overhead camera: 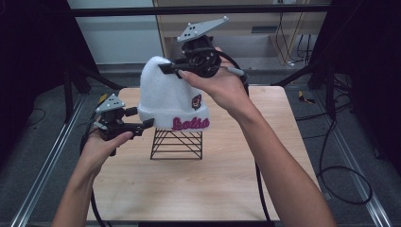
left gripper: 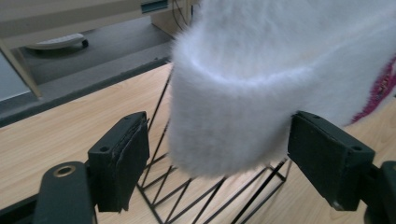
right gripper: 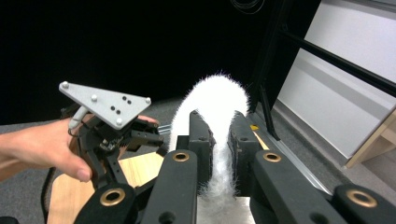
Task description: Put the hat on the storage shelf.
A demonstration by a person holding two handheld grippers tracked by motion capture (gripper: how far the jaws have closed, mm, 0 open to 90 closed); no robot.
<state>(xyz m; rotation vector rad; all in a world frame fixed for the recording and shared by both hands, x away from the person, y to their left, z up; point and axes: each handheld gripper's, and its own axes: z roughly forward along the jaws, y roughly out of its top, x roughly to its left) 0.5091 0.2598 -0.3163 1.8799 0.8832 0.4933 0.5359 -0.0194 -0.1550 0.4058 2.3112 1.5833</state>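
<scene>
- We see a fluffy white beanie (overhead camera: 168,97) draped over a black wire stand (overhead camera: 177,144) on the table (overhead camera: 227,179), its crown up and its cuff down.
- Our right hand-held gripper (overhead camera: 166,67) is clamped on the fuzzy crown from above.
- Our left hand-held gripper (overhead camera: 147,124) sits at the cuff's left edge, jaws apart, with the cuff rim between them and not yet pinched.
- We judge the cuff lies straight ahead of the left jaws, so closing them should catch it.
</scene>
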